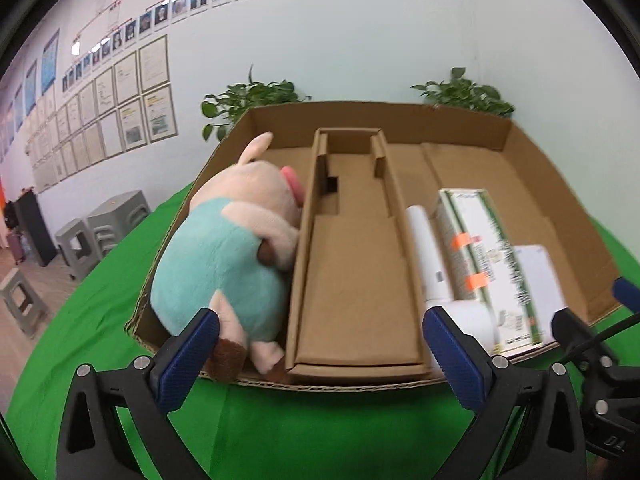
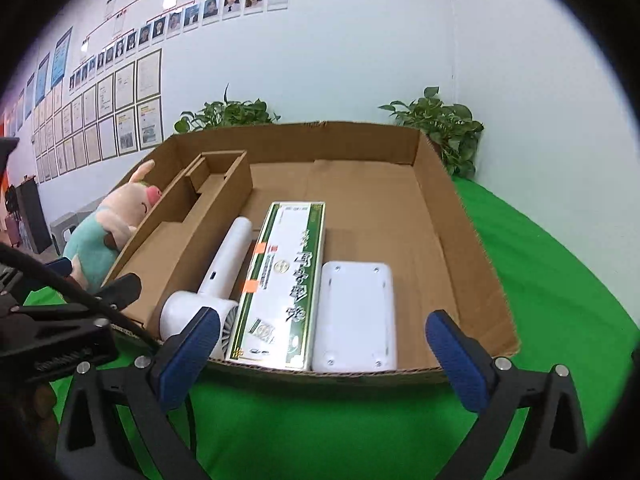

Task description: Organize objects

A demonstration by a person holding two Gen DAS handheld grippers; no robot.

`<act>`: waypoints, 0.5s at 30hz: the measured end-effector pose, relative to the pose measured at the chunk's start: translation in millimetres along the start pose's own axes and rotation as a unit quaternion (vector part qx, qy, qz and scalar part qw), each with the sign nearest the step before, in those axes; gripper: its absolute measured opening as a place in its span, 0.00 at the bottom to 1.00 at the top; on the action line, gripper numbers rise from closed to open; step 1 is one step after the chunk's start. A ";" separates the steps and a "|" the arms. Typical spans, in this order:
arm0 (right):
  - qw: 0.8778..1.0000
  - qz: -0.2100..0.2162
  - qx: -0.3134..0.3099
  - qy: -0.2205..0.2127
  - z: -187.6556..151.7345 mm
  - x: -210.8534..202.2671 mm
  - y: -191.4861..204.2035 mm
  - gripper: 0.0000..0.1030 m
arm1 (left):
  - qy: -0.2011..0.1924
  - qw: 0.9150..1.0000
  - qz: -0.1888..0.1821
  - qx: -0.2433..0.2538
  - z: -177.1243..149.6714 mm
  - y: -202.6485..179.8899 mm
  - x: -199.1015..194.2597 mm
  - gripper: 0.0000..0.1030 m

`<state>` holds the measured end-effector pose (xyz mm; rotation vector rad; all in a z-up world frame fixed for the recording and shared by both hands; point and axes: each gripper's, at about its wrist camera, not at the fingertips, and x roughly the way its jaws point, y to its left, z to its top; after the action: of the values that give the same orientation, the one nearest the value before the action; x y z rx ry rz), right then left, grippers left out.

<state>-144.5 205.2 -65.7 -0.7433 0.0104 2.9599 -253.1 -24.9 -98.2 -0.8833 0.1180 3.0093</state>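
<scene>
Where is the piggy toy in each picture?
Left wrist view: the plush pig fills the left compartment of the cardboard tray, close and big.
Right wrist view: the pig is small at the far left.
Shared landmark: the cardboard insert right beside it.

Both wrist views near, sharing carton [image 1: 400, 118]

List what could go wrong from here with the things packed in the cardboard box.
1. The plush pig bulges above the cardboard box wall and overhangs its near corner; it might tumble onto the green cloth.
2. The hair dryer, green-and-white carton and white device sit tightly side by side, so lifting one could drag its neighbour.
</scene>
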 end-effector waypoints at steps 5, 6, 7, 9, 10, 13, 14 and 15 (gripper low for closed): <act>0.999 0.002 0.006 0.035 -7.6 12.4 -0.1 0.99 | -0.016 0.999 0.024 0.034 -10.0 -11.8 10.1 1.00; 0.999 -0.002 0.002 0.041 -8.8 15.4 0.3 0.99 | -0.019 0.999 0.024 0.035 -11.5 -10.8 9.3 1.00; 0.999 -0.008 -0.004 0.040 -10.4 16.0 1.7 0.99 | -0.019 0.999 0.023 0.034 -11.9 -10.7 9.7 1.00; 0.999 -0.013 -0.010 0.034 -11.8 16.6 3.4 0.99 | -0.015 0.999 0.021 0.032 -11.0 -10.2 12.8 1.00; 0.999 -0.013 -0.009 0.034 -12.5 16.4 3.1 0.99 | -0.011 0.999 0.020 0.032 -9.8 -10.3 15.7 1.00; 0.999 -0.016 -0.006 0.037 -12.9 17.7 2.4 0.99 | -0.008 0.999 0.018 0.032 -9.7 -10.1 18.2 1.00; 0.999 -0.016 -0.005 0.037 -13.5 17.6 1.9 0.99 | -0.008 0.999 0.018 0.032 -9.4 -9.6 17.7 1.00; 0.999 -0.016 -0.005 0.037 -12.9 17.7 1.9 0.99 | -0.007 0.999 0.018 0.031 -9.4 -9.6 17.8 1.00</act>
<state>-154.0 204.4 -85.4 -0.8472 -0.0111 2.9026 -262.8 -16.3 -116.4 -0.8628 0.2296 3.0259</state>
